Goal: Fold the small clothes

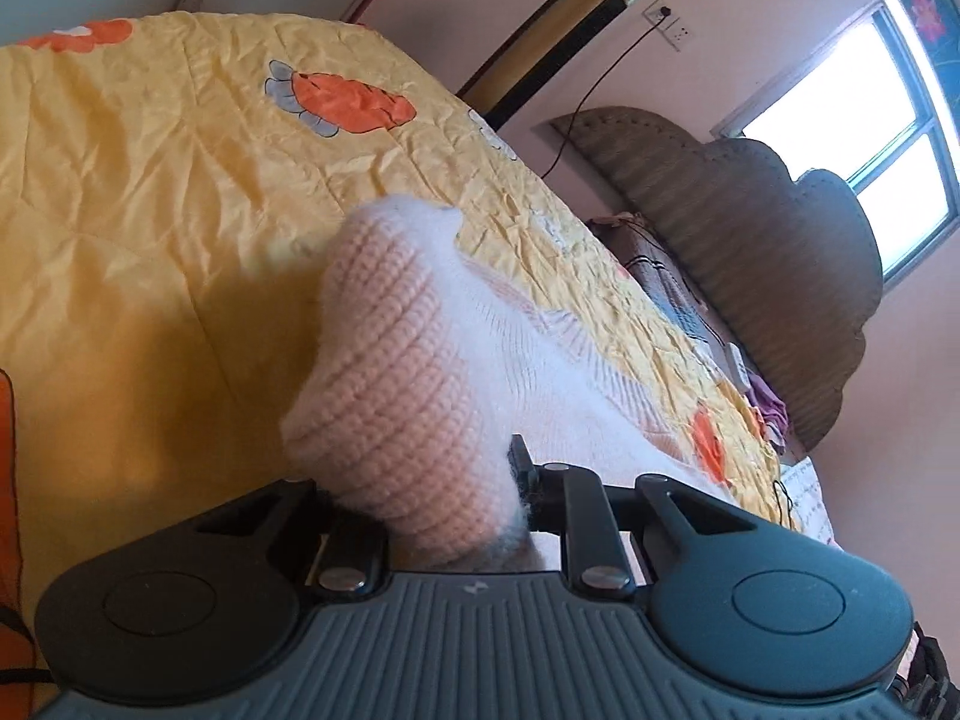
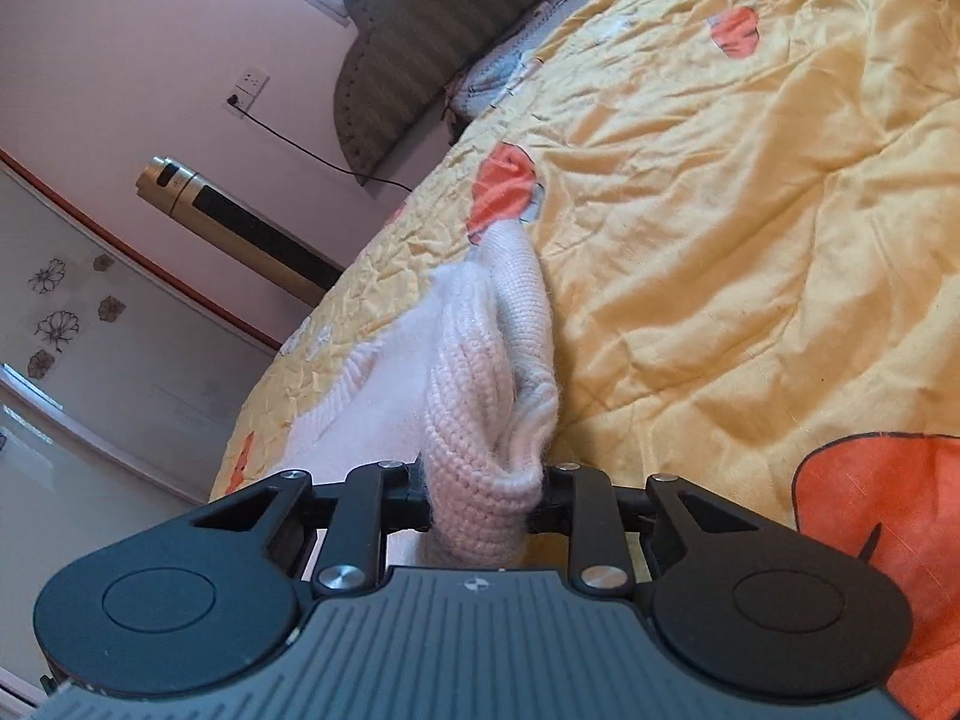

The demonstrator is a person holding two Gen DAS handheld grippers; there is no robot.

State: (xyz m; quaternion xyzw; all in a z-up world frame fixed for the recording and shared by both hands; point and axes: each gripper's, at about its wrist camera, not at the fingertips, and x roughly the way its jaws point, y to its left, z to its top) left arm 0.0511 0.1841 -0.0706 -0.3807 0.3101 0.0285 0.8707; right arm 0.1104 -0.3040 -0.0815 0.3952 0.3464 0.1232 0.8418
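While both cameras tilt hard, I see the bed's yellow quilt (image 1: 150, 192) with orange carrot prints filling most of each view, the padded headboard (image 1: 750, 252) off at three o'clock in the left view. On it lies the pink knitted garment (image 1: 396, 396), one end bunched up toward each camera. My left hand-held gripper (image 1: 456, 510) has its fingers pinched onto a thick knitted fold at six o'clock. My right hand-held gripper (image 2: 480, 498) is likewise closed around a knitted edge (image 2: 474, 450), the rest trailing away toward eleven o'clock over the quilt.
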